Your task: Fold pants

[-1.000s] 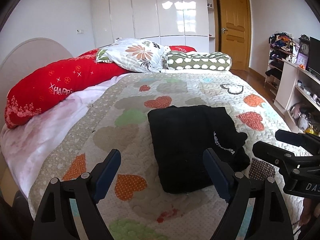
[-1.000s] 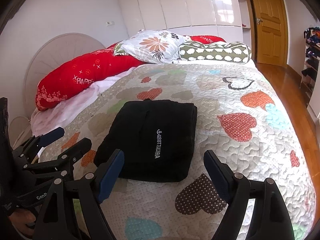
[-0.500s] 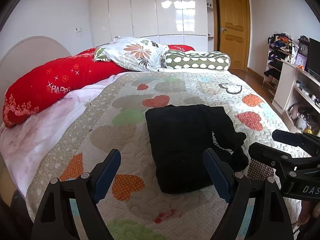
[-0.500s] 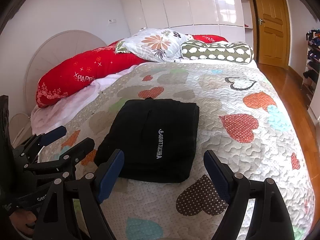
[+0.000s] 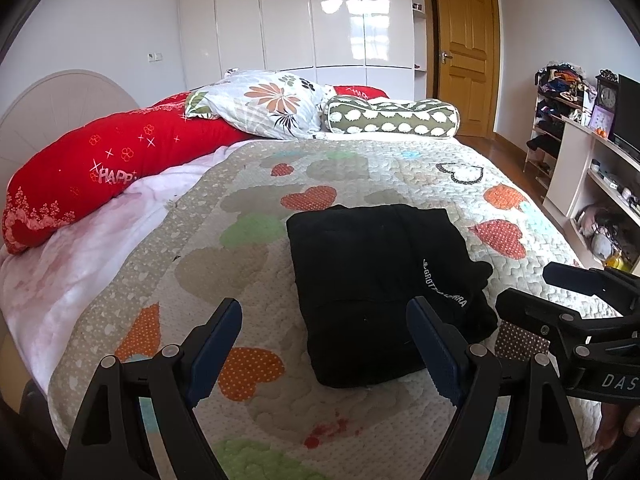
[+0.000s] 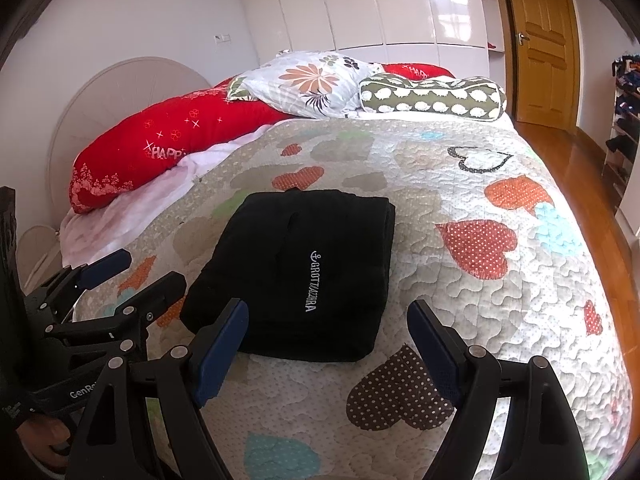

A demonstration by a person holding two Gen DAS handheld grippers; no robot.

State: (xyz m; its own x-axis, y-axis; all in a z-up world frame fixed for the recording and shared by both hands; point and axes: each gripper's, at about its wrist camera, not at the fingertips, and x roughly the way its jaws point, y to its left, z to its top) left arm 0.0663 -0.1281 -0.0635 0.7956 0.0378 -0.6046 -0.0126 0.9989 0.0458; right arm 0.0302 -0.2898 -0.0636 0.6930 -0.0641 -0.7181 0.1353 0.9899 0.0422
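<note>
- Well, the bed is crowded at its far end: a long red cushion (image 5: 100, 168) runs along at ten o'clock, a flowered pillow (image 5: 272, 106) leans on it at twelve, and a green bolster (image 5: 392, 122) lies just beside that at one o'clock.
- A wooden door (image 5: 466, 56) stands shut beyond the bolster; cluttered shelves (image 5: 592, 184) line the wall at three o'clock.
- The black pants (image 6: 304, 272) lie folded into a thick rectangle in the middle of the heart-patterned quilt (image 6: 480, 280), white lettering up, with bare quilt all round them.
- The left gripper (image 5: 324, 340) hangs over the near edge, its jaws spread wide, pinching nothing.
- The right gripper (image 6: 328, 340) is likewise spread wide and empty, the pants' near edge showing between its blue pads (image 6: 218, 344), untouched.
</note>
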